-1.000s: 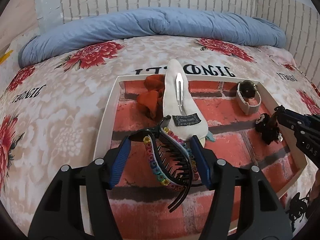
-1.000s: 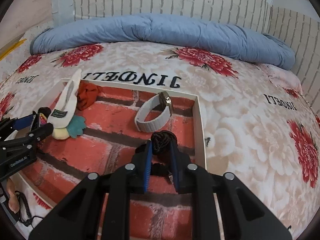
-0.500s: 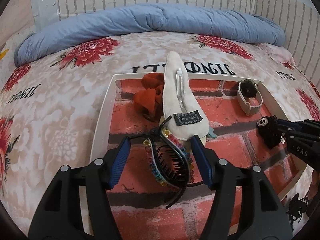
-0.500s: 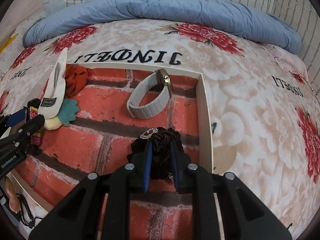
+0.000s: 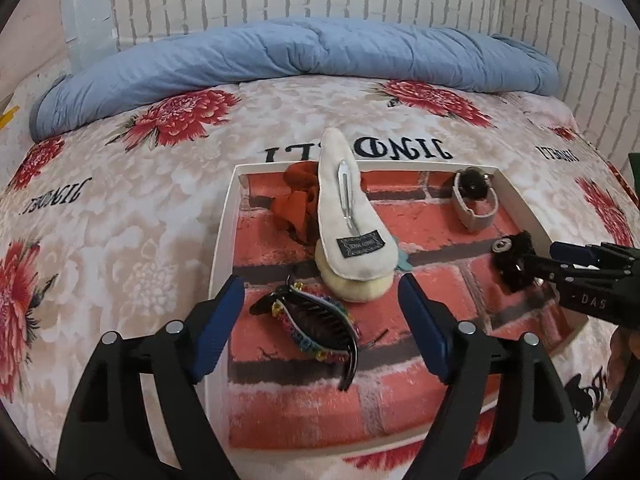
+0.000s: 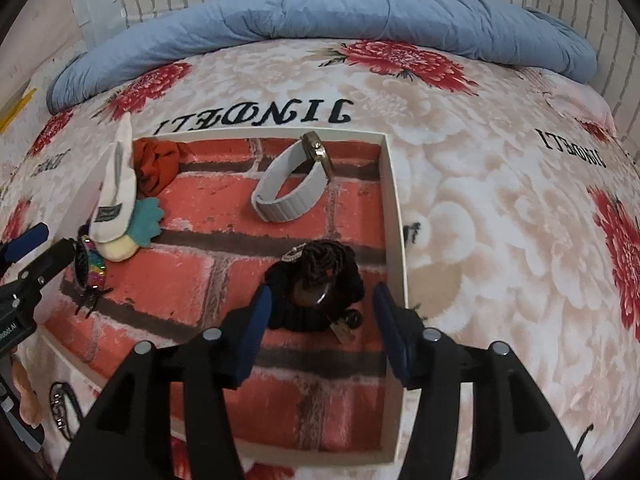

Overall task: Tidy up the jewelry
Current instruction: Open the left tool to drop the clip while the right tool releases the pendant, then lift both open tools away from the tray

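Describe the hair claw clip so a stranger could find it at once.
On the floral bedspread sits a shallow white tray lined with a red brick print. In its near left part, between the open left gripper fingers, lies the hair claw clip: black teeth, a rainbow beaded spine, unlike the cream fabric clip behind it.

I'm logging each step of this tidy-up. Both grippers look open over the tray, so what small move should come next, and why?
Probably lift both grippers straight up and away. The left gripper stands open around the hair claw, the right gripper open around the black beaded piece; both items lie on the tray floor, apparently released.
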The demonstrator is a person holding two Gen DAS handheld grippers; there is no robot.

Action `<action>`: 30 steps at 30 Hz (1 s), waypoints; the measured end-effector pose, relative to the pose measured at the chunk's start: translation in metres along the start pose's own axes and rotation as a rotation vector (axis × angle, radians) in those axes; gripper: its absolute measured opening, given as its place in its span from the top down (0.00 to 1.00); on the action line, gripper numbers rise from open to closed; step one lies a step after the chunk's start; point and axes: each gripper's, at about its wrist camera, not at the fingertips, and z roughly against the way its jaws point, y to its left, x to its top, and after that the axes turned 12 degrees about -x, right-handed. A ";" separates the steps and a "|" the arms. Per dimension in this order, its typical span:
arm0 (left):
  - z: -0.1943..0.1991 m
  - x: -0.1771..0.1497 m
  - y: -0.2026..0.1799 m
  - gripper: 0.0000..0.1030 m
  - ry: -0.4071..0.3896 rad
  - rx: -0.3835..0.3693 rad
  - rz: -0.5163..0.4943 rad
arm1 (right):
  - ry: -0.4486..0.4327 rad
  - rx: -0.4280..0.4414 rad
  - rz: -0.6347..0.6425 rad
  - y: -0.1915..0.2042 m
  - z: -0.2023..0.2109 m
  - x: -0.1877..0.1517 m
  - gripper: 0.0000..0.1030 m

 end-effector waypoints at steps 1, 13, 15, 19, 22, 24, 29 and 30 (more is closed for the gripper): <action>0.004 0.000 0.000 0.23 -0.001 0.001 -0.003 | -0.009 -0.002 0.000 -0.002 0.004 -0.001 0.36; 0.094 -0.012 0.027 0.05 -0.050 0.030 0.007 | -0.139 0.003 0.015 -0.022 0.086 -0.021 0.15; 0.109 -0.015 0.039 0.05 -0.057 0.039 0.019 | -0.157 0.003 0.012 -0.025 0.099 -0.025 0.14; 0.140 -0.025 0.067 0.05 -0.061 0.062 0.052 | -0.198 -0.003 0.008 -0.031 0.123 -0.034 0.08; 0.158 -0.035 0.084 0.05 -0.065 0.085 0.065 | -0.206 -0.007 0.000 -0.031 0.130 -0.041 0.07; 0.168 -0.042 0.094 0.05 -0.066 0.110 0.070 | -0.205 -0.008 -0.007 -0.031 0.132 -0.048 0.07; 0.184 -0.064 0.112 0.05 -0.070 0.130 0.101 | -0.203 -0.011 -0.008 -0.025 0.130 -0.066 0.07; 0.185 -0.069 0.114 0.05 -0.071 0.133 0.105 | -0.202 -0.016 -0.005 -0.023 0.129 -0.070 0.07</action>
